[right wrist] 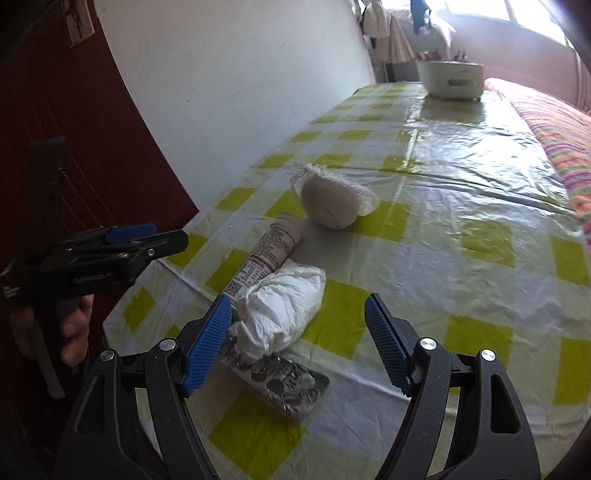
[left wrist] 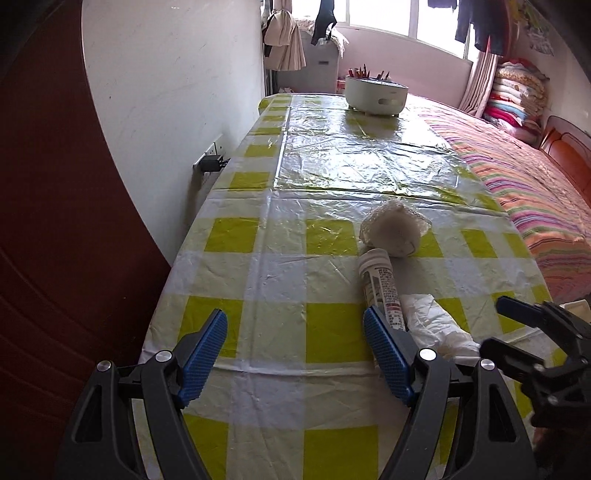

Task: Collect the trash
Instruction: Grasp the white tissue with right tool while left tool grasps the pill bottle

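Checked yellow-white plastic tablecloth (right wrist: 461, 258): crumpled white tissue (right wrist: 280, 306) lies between right gripper's (right wrist: 297, 321) spread, empty fingers, against the left pad. Left gripper (left wrist: 295, 332) gapes, empty.

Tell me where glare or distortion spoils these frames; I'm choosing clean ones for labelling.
Left wrist view: window blown out, strong sheen on the far tablecloth, wall and door edge bowed by the fisheye; tube sharp. Right wrist view: window corner overexposed, glare beyond the white bowl, mild blur towards the right edge; crumpled tissue clear.
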### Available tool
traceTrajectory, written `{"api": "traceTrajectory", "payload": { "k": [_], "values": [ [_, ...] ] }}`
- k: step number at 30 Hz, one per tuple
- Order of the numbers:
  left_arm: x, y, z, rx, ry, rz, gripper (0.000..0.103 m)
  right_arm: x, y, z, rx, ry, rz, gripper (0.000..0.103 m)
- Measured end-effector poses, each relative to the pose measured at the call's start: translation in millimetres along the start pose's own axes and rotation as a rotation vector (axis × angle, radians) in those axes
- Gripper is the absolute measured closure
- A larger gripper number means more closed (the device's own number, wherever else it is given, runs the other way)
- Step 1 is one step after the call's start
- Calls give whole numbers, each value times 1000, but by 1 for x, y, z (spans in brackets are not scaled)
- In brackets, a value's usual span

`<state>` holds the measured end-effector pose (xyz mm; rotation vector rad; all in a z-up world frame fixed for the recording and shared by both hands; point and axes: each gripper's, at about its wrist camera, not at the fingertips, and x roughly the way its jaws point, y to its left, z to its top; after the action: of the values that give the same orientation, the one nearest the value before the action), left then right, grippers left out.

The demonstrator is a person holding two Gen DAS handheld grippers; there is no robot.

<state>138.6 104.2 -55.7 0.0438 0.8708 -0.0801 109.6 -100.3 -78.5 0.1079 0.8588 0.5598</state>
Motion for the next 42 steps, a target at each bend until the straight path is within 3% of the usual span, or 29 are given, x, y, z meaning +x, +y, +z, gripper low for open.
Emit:
{"api": "traceTrajectory", "payload": {
  "k": [14,18,21,23,25,42],
  "values": [
    [1,5,-2,0,15,-4,29,55,7,17,-46,137,9,31],
    [2,4,-2,-1,16,-10,29,68,5,16,-56,173,4,42],
    [2,2,-1,0,17,-12,29,67,2,18,-60,171,1,54],
    [3,0,-1,1,23,-12,29,65,-1,18,-53,168,5,68],
    [5,-2,0,0,31,-14,29,61,-3,19,-44,162,12,71],
    [33,-46,9,59,108,-46,29,-2,-34,15,67,19,16,71]
  ]
}}
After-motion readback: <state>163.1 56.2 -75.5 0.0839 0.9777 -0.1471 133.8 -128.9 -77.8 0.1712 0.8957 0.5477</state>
